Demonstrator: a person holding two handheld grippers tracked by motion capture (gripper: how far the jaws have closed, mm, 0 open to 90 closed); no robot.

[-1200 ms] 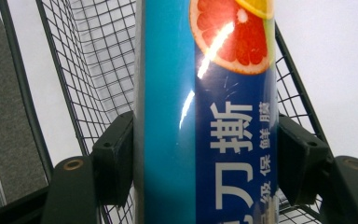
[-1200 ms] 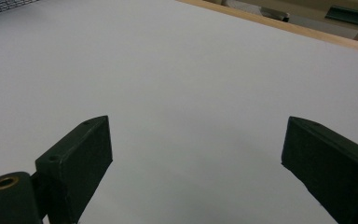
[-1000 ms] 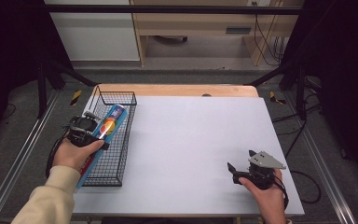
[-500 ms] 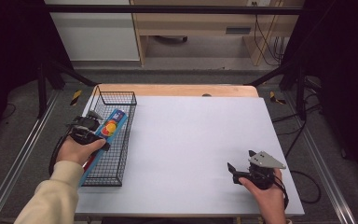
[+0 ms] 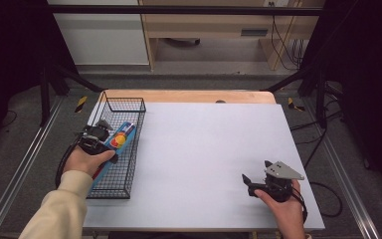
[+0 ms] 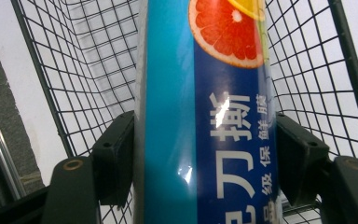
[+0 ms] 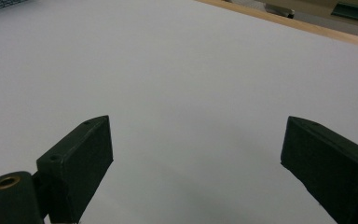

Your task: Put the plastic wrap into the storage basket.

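Note:
A long blue box (image 5: 123,138) printed with a grapefruit slice and white characters lies lengthwise inside the black wire basket (image 5: 124,99) at the table's left edge. My left gripper (image 5: 98,135) is shut on it. In the left gripper view both pads press the sides of the box (image 6: 200,116), with the basket mesh (image 6: 74,70) behind. At the near right of the white table (image 5: 204,144) my right gripper (image 5: 248,180) rests in a hand. The right gripper (image 7: 196,154) is open, with only the bare table surface (image 7: 191,70) between its jaws.
The basket is long and narrow and runs along the table's left side. A wooden strip (image 5: 189,96) borders the far edge of the table. Metal rails (image 5: 25,164) run along the floor on both sides, and cables (image 5: 328,199) trail off at the right.
The left gripper and the blue box have shifted slightly lower and nearer within the basket. The right gripper has stayed where it was.

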